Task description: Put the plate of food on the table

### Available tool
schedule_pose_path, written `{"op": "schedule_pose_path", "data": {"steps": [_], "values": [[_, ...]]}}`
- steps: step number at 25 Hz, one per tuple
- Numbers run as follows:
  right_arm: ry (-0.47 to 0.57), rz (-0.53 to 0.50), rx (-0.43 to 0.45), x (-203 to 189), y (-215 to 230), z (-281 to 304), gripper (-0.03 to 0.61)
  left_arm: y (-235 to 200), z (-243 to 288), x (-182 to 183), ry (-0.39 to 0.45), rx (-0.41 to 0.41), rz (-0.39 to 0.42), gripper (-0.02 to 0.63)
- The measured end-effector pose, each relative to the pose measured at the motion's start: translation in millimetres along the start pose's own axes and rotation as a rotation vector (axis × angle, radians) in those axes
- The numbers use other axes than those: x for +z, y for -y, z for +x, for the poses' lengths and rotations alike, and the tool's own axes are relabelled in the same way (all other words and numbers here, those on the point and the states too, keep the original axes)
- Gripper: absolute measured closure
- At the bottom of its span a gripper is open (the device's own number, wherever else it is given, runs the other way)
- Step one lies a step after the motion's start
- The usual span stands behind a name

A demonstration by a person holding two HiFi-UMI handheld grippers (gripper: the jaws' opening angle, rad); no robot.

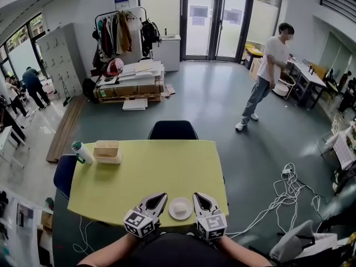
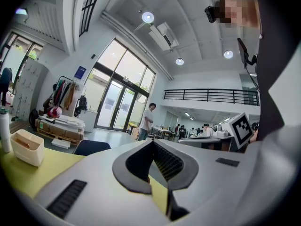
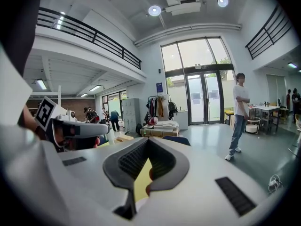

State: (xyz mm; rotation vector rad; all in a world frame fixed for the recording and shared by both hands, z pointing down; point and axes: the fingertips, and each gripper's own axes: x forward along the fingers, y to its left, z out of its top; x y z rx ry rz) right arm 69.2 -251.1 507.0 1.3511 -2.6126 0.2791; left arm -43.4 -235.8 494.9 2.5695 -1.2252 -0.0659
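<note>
Resting on the yellow-green table point(image 1: 167, 168), close to its near edge, is a small white plate point(image 1: 180, 208). From the head view its face looks plain white, and whether any food lies on it cannot be made out. The left gripper point(image 1: 160, 198) sits just to the plate's left and the right gripper point(image 1: 198, 197) just to its right, both low over the tabletop and neither touching the plate. Each gripper's own view shows its dark ribbed pads meeting at the tips, so both are closed and hold nothing. A small reddish shape shows low in the gap behind the right pads, too blurred to name.

At the far left corner stands an open-topped beige box point(image 1: 107, 151); its contents cannot be made out. A white bottle point(image 1: 82, 152) with a green cap is just beside it. A dark blue chair point(image 1: 173, 130) is pushed up to the table's far side.
</note>
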Motion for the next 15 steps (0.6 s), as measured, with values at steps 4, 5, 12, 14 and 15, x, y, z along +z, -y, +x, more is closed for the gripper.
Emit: {"op": "schedule_pose_path", "data": {"steps": [4,5,12,14,15], "values": [[-0.001,0.003,-0.004,-1.7,-2.8,1.5,0.567,-1.5,-2.3,-1.4,0.001,0.001,-0.005,0.604],[-0.002,0.004,-0.006,-1.5,-3.1,2.0,0.566,-2.0,-3.0,-1.6,0.003,0.001,-0.006,0.604],[0.003,0.005,-0.013,-0.2,1.6,1.8,0.568,-3.0,-0.6,-2.4,0.012,0.008,-0.007,0.604],[0.005,0.004,-0.018,1.5,2.0,2.8,0.568,-3.9,-0.8,-2.6,0.012,0.008,-0.006,0.604],[0.005,0.004,-0.019,1.6,2.1,3.4,0.568,-4.3,-0.9,-2.9,0.013,0.008,-0.005,0.604]]}}
